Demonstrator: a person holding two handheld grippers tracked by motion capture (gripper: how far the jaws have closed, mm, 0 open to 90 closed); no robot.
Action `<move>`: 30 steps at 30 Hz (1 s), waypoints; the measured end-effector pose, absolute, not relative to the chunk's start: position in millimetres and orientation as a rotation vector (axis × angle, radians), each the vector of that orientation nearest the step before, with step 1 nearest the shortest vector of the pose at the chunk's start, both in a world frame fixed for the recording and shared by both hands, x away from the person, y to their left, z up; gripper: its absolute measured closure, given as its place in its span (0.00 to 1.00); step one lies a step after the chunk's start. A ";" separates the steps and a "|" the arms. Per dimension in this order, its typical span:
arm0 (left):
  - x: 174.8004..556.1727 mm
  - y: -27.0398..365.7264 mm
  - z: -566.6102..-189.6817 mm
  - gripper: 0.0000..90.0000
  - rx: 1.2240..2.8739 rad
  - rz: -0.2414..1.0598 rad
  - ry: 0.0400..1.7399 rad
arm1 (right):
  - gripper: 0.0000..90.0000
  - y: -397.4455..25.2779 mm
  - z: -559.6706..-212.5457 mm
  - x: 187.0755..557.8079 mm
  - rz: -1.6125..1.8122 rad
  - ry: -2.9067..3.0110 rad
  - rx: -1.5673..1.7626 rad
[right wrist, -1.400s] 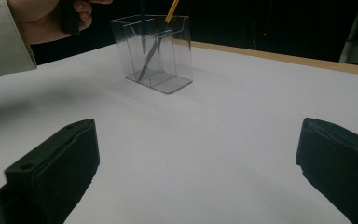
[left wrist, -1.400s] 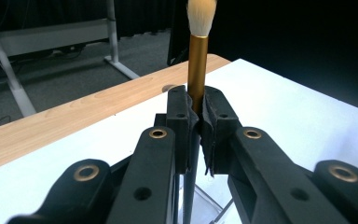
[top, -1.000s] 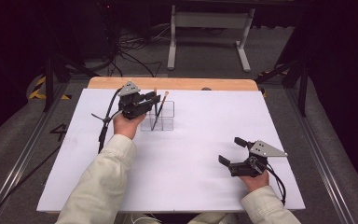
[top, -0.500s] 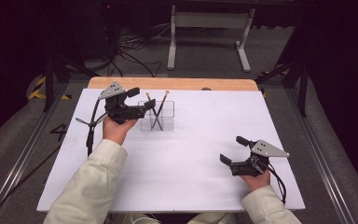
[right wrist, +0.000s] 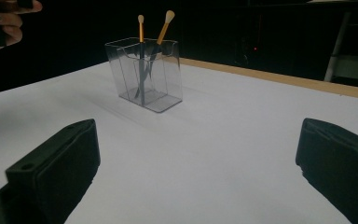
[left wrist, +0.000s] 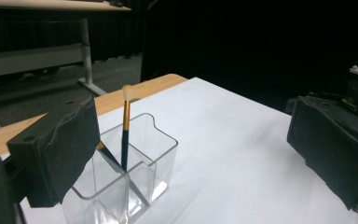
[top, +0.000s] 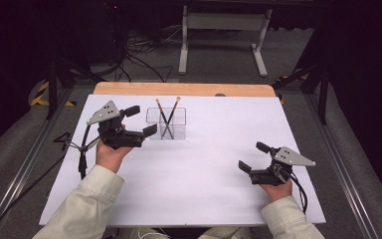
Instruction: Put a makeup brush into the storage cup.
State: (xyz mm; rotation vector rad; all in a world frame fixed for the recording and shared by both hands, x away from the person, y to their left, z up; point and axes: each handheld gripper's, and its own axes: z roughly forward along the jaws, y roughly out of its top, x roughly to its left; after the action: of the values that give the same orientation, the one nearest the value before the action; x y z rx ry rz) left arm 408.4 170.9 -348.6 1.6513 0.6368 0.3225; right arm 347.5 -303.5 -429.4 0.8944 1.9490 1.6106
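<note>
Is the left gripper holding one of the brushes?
No, the left gripper is open and empty beside the clear holder, where both brushes stand.

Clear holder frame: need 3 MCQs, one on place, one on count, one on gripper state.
1. Where does the clear holder stand on the white table?
A. by its far edge, near the left hand-held gripper
B. beside the right hand-held gripper
C. at the near edge

2. How many brushes stand in it?
A. one
B. two
C. four

3. How does the left hand-held gripper stand?
A. shut on a brush
B. shut on the holder
C. open, holding nothing

Key: 1 A, the high view puts the holder toward the far edge, just right of that gripper. 2 B, two pale-tipped handles cross in it. 3 C, the left gripper view shows its jaws wide apart with nothing between.
</note>
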 end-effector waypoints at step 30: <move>347.5 223.1 -390.0 0.01 1.674 0.329 0.641 | 0.00 -313.3 -425.7 347.2 1.592 1.984 0.880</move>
State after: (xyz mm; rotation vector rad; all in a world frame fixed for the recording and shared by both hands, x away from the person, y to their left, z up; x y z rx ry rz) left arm 347.5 223.1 -390.0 1.6743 0.6408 0.3288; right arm 347.2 -313.3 -425.7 0.8800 1.9837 1.5923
